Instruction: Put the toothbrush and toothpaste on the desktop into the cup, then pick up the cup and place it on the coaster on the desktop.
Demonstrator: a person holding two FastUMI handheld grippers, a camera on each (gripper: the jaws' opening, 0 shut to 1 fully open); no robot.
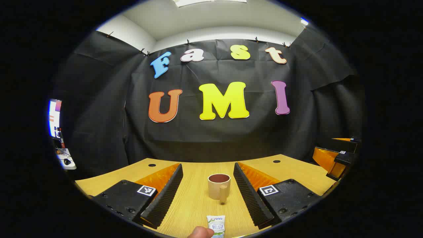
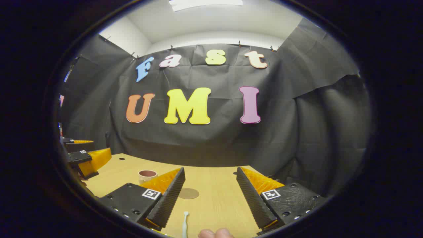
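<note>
A beige cup (image 1: pixel 218 186) with a dark inside stands upright on the wooden desktop (image 1: pixel 195 205), handle toward me, straight ahead between the fingers of my open left gripper (image 1: pixel 209 193). A white toothpaste tube (image 1: pixel 216 226) lies flat nearer, at the bottom edge. My right gripper (image 2: pixel 210 194) is open over the desktop with nothing between its fingers. A pale toothbrush (image 2: pixel 185 224) lies on the wood below its left finger. A round brown coaster (image 2: pixel 188 193) lies just ahead, and the cup (image 2: pixel 147 175) stands farther left.
The other gripper (image 1: pixel 335 157) hangs at the desk's right side in the left gripper view, and the left one (image 2: pixel 84 155) hangs at the far left in the right gripper view. Fingertips of a hand (image 2: pixel 216 233) show at the bottom edge. Black cloth walls the desk's far edge.
</note>
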